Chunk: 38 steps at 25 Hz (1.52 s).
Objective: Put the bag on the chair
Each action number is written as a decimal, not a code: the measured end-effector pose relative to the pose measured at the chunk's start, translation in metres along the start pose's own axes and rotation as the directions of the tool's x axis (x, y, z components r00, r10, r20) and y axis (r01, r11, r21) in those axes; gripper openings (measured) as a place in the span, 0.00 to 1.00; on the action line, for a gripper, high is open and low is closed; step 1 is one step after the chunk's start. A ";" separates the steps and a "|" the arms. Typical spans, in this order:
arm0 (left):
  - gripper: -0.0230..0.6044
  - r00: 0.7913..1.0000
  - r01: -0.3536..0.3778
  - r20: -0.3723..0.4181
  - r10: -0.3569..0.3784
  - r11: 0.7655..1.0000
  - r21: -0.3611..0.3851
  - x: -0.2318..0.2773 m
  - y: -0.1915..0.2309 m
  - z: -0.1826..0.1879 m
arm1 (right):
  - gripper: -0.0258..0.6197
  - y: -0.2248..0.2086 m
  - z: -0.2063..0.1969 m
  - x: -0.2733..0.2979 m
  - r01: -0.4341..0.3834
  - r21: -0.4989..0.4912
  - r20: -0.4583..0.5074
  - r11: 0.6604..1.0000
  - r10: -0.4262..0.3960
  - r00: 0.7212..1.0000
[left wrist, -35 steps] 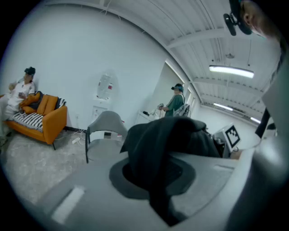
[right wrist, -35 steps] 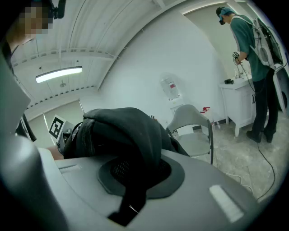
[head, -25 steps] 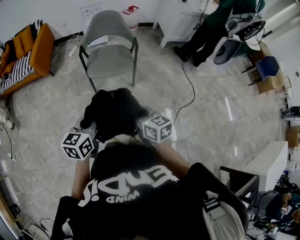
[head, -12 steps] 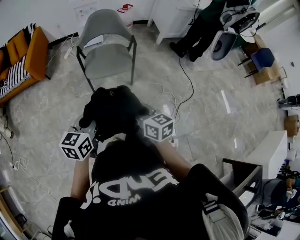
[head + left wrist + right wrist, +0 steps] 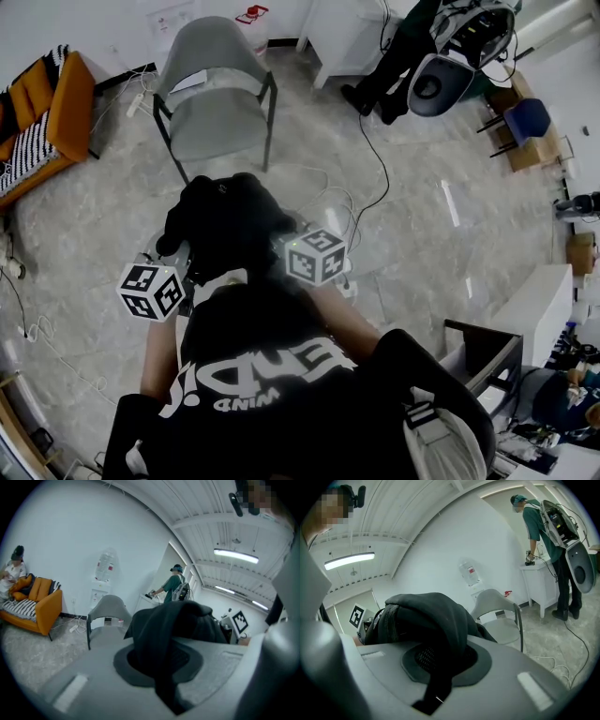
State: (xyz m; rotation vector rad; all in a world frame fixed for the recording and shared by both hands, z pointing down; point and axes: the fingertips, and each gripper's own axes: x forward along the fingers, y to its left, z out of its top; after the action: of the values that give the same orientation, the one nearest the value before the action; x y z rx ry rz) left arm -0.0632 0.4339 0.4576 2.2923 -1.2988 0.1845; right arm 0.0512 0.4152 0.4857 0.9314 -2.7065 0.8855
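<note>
Transport is in hand: left gripper (image 5: 161, 665) and right gripper (image 5: 440, 663) both clench the black bag (image 5: 225, 220); next, bring it over the far grey chair (image 5: 211, 103) and lower it.

Bright, even light from ceiling strip lights (image 5: 236, 556); glare streaks on floor (image 5: 450, 211); fisheye edges, dark vignette, foreground blurred.
</note>
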 end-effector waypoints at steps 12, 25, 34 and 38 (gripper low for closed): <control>0.09 1.000 -0.016 -0.010 0.015 1.000 -0.011 0.061 0.055 0.043 | 0.09 -0.050 0.051 0.065 -0.022 0.007 -0.017 1.000 0.023 1.000; 0.09 0.998 -0.057 0.000 0.057 0.998 -0.031 0.151 0.118 0.123 | 0.09 -0.120 0.141 0.143 -0.059 0.008 -0.038 0.998 0.060 0.998; 0.09 0.994 -0.100 0.034 0.102 0.993 -0.058 0.216 0.134 0.162 | 0.09 -0.177 0.193 0.169 -0.104 -0.011 -0.064 0.995 0.103 0.993; 0.09 0.992 -0.114 0.049 0.118 0.991 -0.067 0.244 0.141 0.175 | 0.09 -0.202 0.213 0.181 -0.121 -0.024 -0.069 0.992 0.119 0.990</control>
State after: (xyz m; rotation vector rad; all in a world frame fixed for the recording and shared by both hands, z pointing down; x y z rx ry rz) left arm -0.0715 0.1020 0.4406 2.1834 -1.4451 0.1201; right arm 0.0399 0.0713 0.4673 0.7258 -2.7338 0.8810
